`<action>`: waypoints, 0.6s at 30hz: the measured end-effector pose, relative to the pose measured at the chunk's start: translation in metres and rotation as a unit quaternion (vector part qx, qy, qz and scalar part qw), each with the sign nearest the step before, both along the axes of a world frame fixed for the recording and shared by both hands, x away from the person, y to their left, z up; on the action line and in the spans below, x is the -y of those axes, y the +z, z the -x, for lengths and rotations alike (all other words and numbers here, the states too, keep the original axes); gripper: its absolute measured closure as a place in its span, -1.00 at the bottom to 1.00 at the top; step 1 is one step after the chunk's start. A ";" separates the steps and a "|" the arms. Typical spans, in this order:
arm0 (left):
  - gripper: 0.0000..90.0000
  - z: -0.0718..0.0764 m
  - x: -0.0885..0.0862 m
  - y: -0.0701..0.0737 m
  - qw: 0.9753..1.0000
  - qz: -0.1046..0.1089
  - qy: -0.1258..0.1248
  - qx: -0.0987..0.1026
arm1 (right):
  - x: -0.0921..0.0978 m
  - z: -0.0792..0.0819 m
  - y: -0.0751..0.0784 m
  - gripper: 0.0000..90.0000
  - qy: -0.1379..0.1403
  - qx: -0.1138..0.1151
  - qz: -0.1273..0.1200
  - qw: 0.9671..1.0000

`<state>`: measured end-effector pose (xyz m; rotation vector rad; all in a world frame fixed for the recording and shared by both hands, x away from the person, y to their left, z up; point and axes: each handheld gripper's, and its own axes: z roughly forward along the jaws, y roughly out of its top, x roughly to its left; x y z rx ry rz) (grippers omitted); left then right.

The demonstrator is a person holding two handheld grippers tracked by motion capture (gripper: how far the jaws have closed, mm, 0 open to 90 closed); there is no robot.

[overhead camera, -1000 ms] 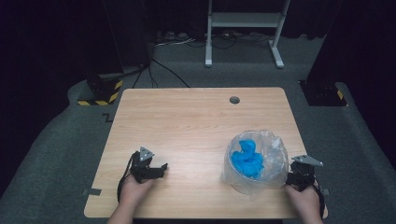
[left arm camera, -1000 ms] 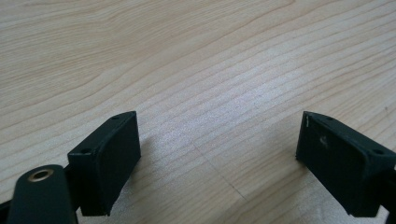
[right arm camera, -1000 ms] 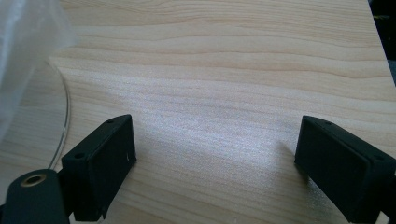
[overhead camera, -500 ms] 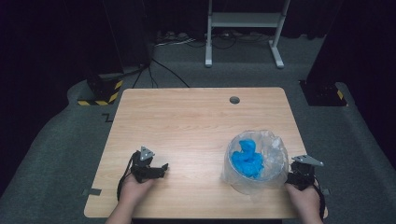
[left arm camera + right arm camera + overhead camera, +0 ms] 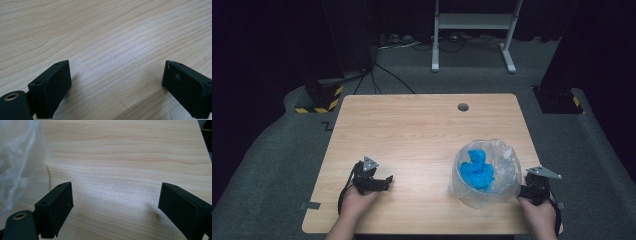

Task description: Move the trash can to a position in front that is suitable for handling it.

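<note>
Left gripper (image 5: pixel 384 181): fingers spread wide, empty, low over bare counter (image 5: pixel 412 135).
Right gripper (image 5: pixel 523 190): fingers wide apart, holding nothing, just beside the bag.
Plastic bag (image 5: pixel 486 171): clear, blue contents, counter's near right.

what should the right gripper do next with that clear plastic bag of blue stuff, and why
Probably swing the right gripper toward the clear plastic bag holding blue material and bring its open jaws around the bag's near edge. The jaws stand wide apart over bare wooden table, with the bag just beside one jaw, untouched. The left gripper is open too, farther away.
</note>
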<state>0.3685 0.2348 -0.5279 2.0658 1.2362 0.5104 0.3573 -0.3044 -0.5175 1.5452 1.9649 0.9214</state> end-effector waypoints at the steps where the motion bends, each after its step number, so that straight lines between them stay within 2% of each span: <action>1: -0.83 0.000 0.000 0.000 1.000 0.000 0.000 0.000 | 0.000 0.001 0.001 -0.73 0.001 0.003 -0.002 1.000; 3: -0.83 0.000 0.000 0.000 1.000 -0.001 -0.001 0.000 | 0.000 0.002 0.003 -0.73 0.002 0.008 -0.001 1.000; 4: -0.83 0.000 0.000 0.000 1.000 -0.001 -0.001 0.000 | 0.000 0.004 0.005 -0.73 -0.005 0.023 0.004 1.000; 5: -0.83 0.000 0.000 0.000 1.000 -0.001 -0.001 0.000 | 0.000 0.004 0.005 -0.73 -0.005 0.023 0.004 1.000; 6: -0.83 0.000 0.000 0.000 1.000 -0.001 -0.001 0.000 | -0.001 0.005 0.010 -0.72 -0.005 0.018 -0.010 1.000; 8: -0.83 0.000 0.000 0.000 1.000 -0.001 0.000 0.001 | -0.002 0.007 0.012 -0.72 -0.002 0.025 -0.006 1.000; 10: -0.83 0.000 0.000 0.000 1.000 -0.003 -0.001 0.002 | -0.003 0.010 0.016 -0.71 0.000 0.044 0.003 0.999; 15: -0.84 0.000 0.000 0.000 1.000 -0.002 -0.001 0.002 | -0.002 0.013 0.019 -0.71 0.003 0.044 -0.008 0.999; 18: -0.84 0.000 0.000 0.000 1.000 -0.002 -0.001 0.001 | -0.003 0.013 0.016 -0.70 0.014 0.037 -0.011 0.999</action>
